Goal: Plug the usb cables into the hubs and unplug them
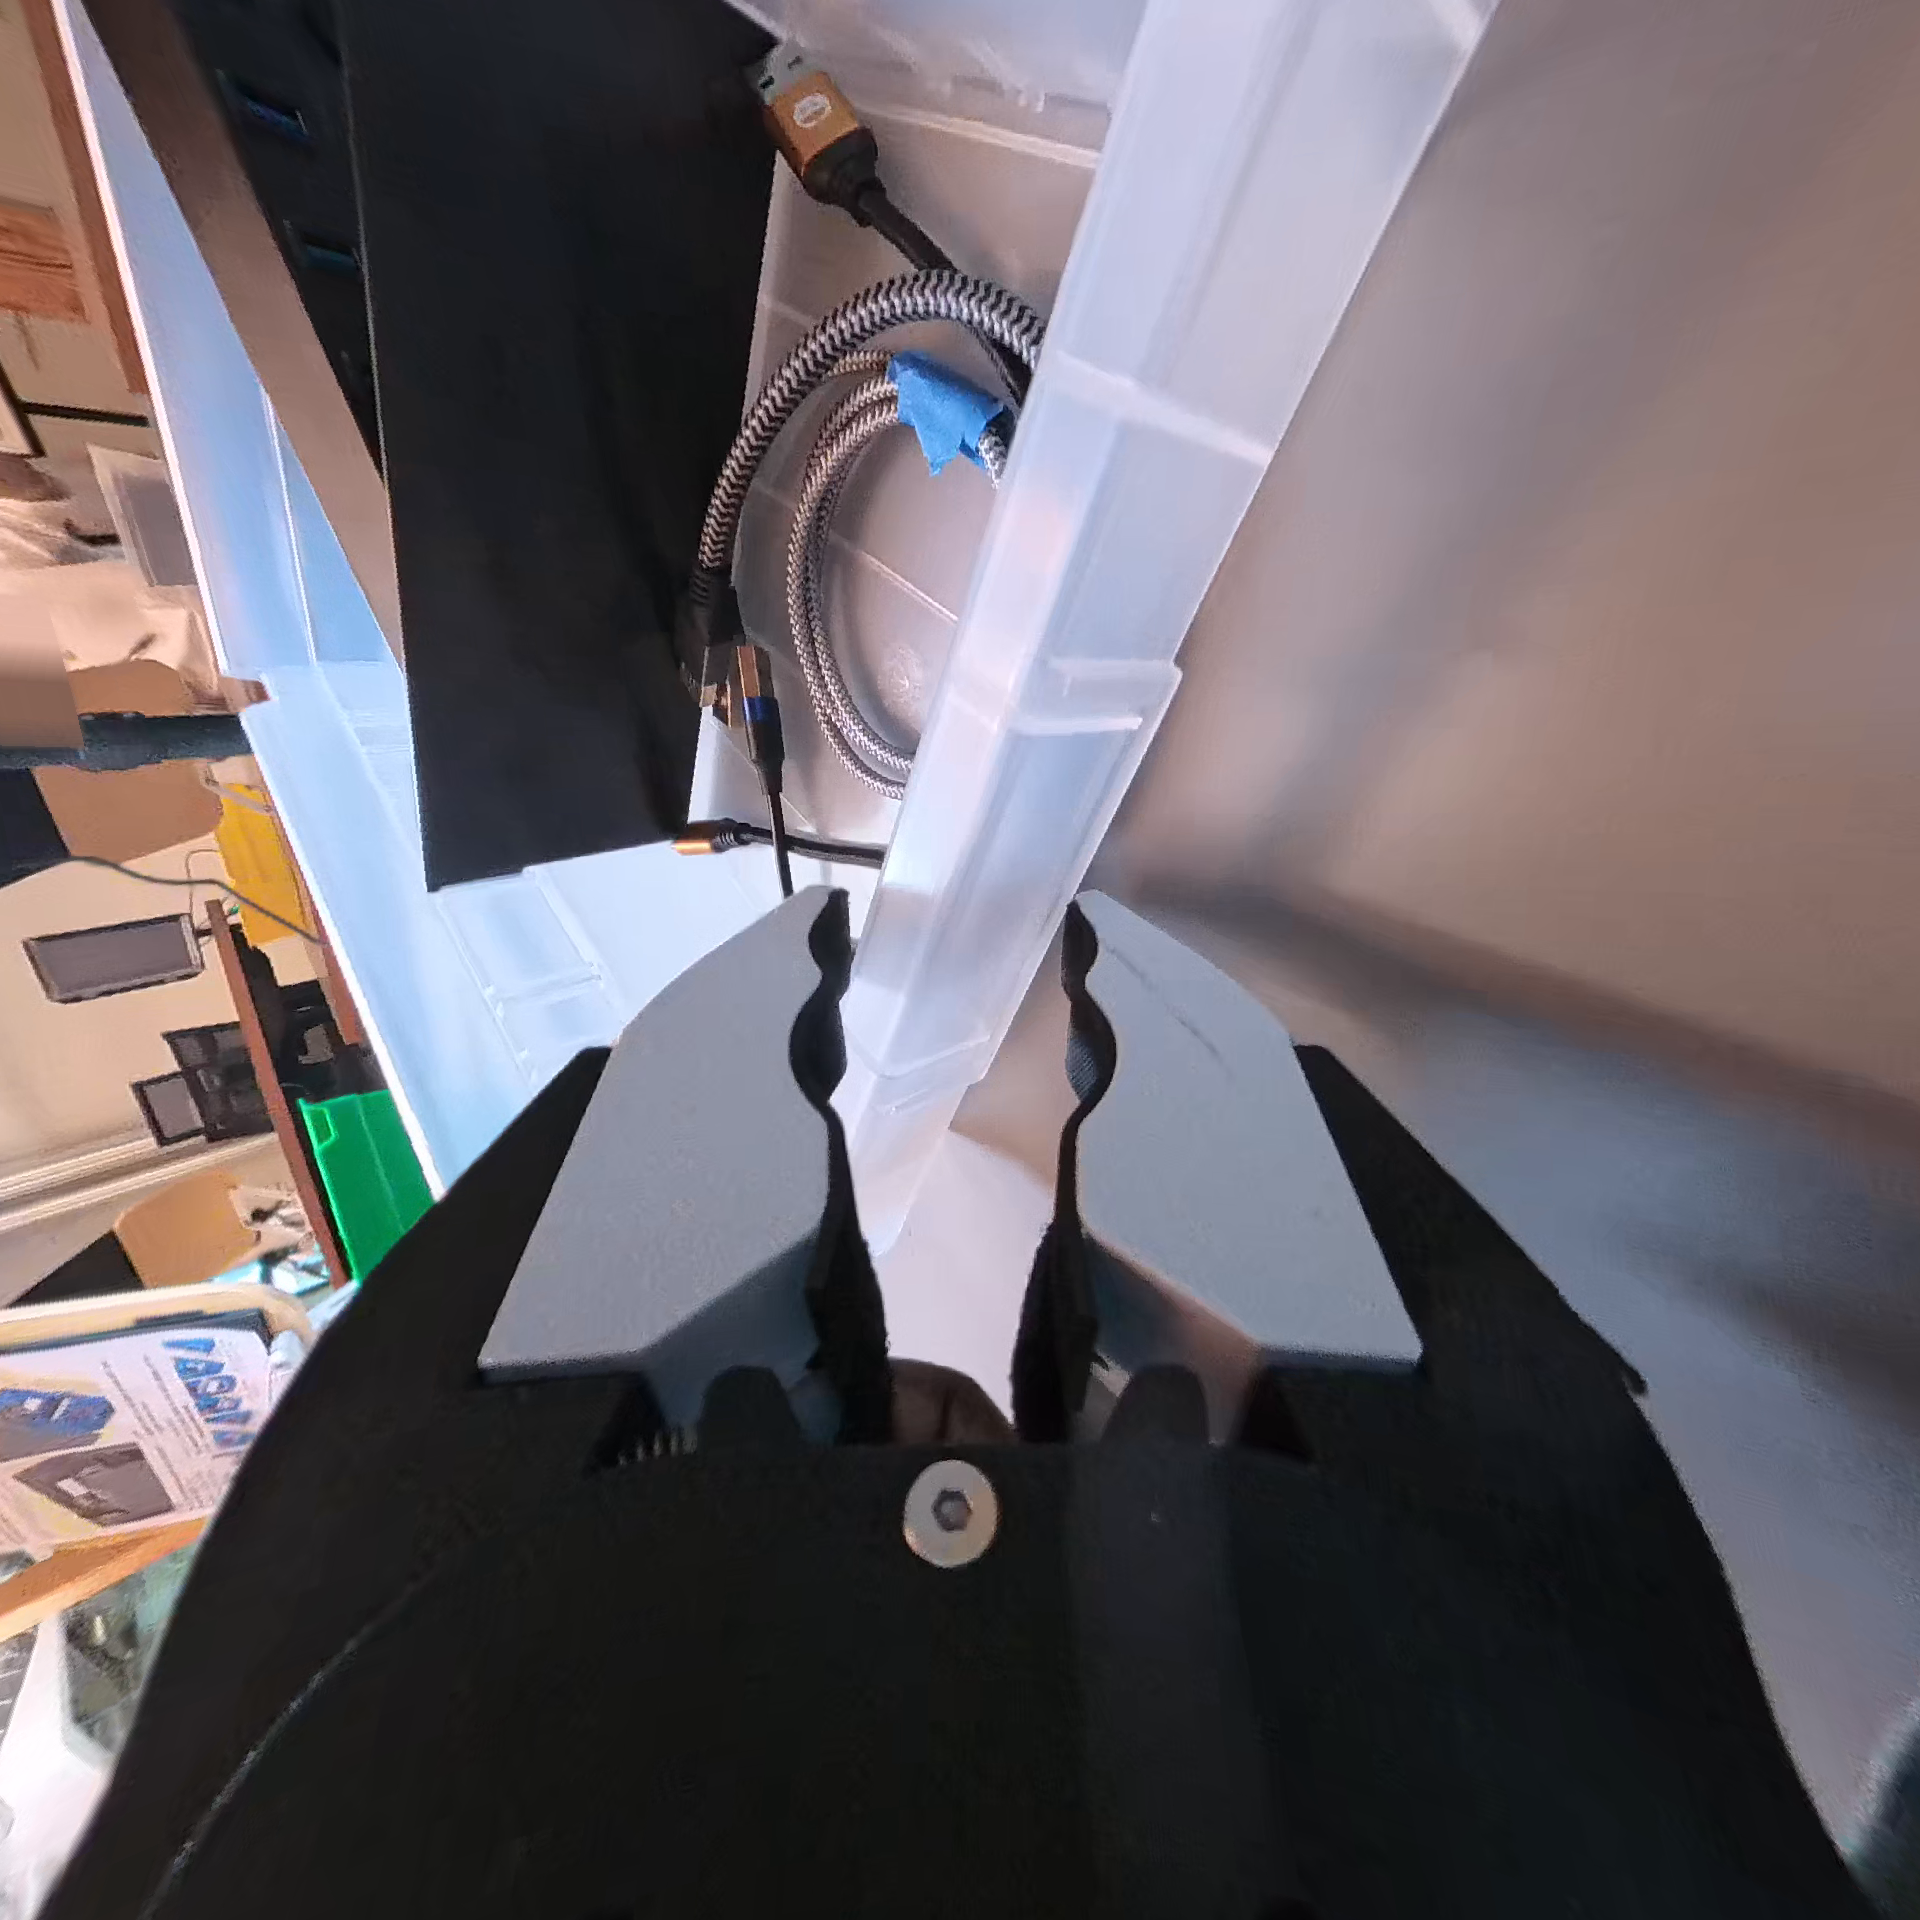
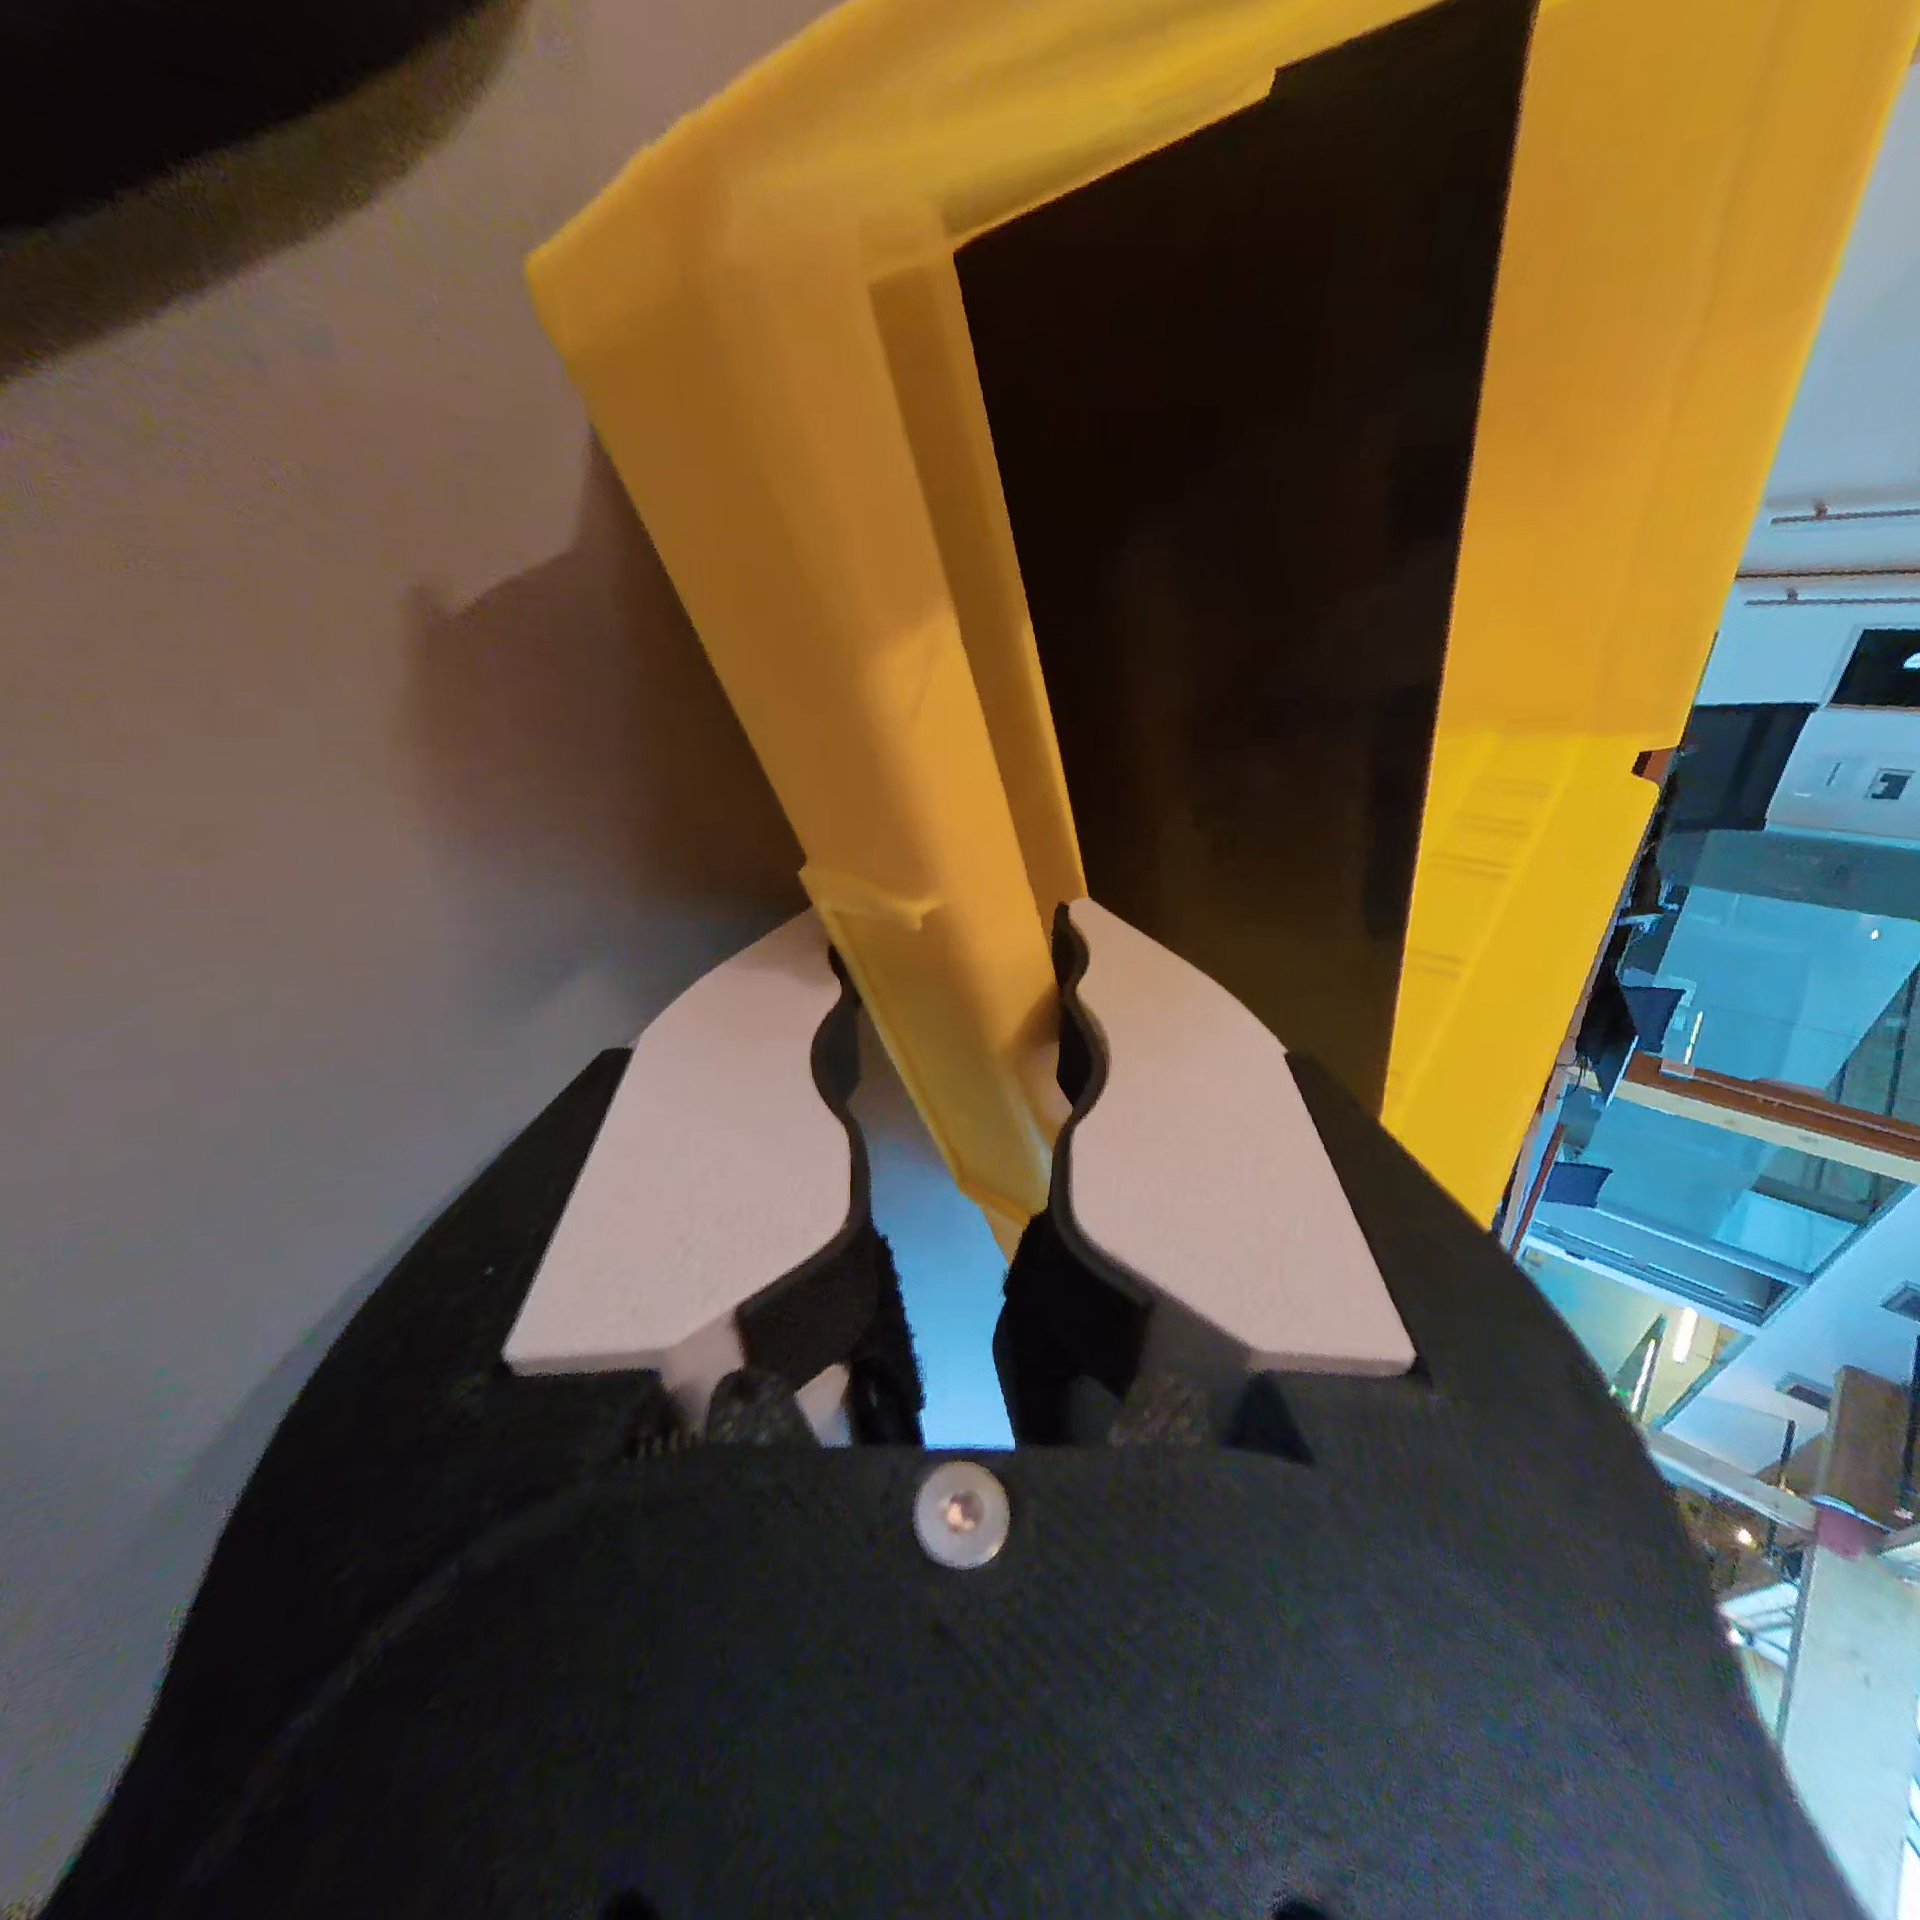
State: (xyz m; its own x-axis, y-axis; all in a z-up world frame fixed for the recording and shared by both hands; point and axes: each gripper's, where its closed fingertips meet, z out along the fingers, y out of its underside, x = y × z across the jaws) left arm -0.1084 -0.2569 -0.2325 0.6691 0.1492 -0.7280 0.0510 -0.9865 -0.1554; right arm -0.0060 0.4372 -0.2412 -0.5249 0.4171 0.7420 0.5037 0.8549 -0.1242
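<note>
My left gripper (image 1: 951, 935) is shut on the rim of a clear plastic bin (image 1: 1101, 582). The bin holds a black hub block (image 1: 561, 468) with blue ports on its far left side. Beside it lies a coiled black-and-white braided USB cable (image 1: 831, 520) bound with blue tape (image 1: 940, 405). A gold USB plug (image 1: 810, 114) rests near the top and a dark plug (image 1: 753, 696) lies by the block. My right gripper (image 2: 945, 935) is shut on the rim of a yellow bin (image 2: 790, 520) with a black block (image 2: 1247, 520) inside it.
A grey table surface (image 1: 1558, 520) lies to the right of the clear bin and looks blurred. A green bin (image 1: 364, 1174) and printed papers (image 1: 114, 1423) sit at the left. A dark round shape (image 2: 208, 104) is at the top left of the right wrist view. My right fingertips sit around 70 cm from my left ones.
</note>
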